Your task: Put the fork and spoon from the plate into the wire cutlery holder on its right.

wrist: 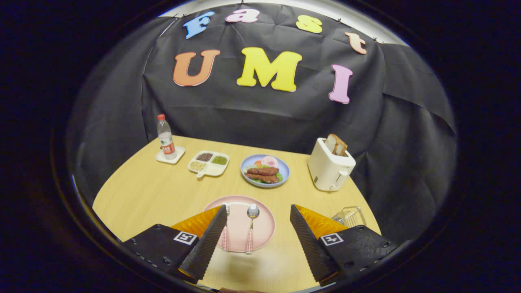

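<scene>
Lower onto one utensil at a time, aligned across its pink handle, and close only once the handle sits squarely between both pads. Gripper (258, 234) jaws spread wide apart, holding nothing. Spoon (251, 228) just ahead, between the jaws, on pink plate (266, 228); fork (225, 232) beside it, partly hidden behind the left finger. Wire cutlery holder (350, 215) on counter (142, 195), beyond the right finger (empty, as far as visible).

Above tongs (258, 240), facing table (138, 195), wall
</scene>
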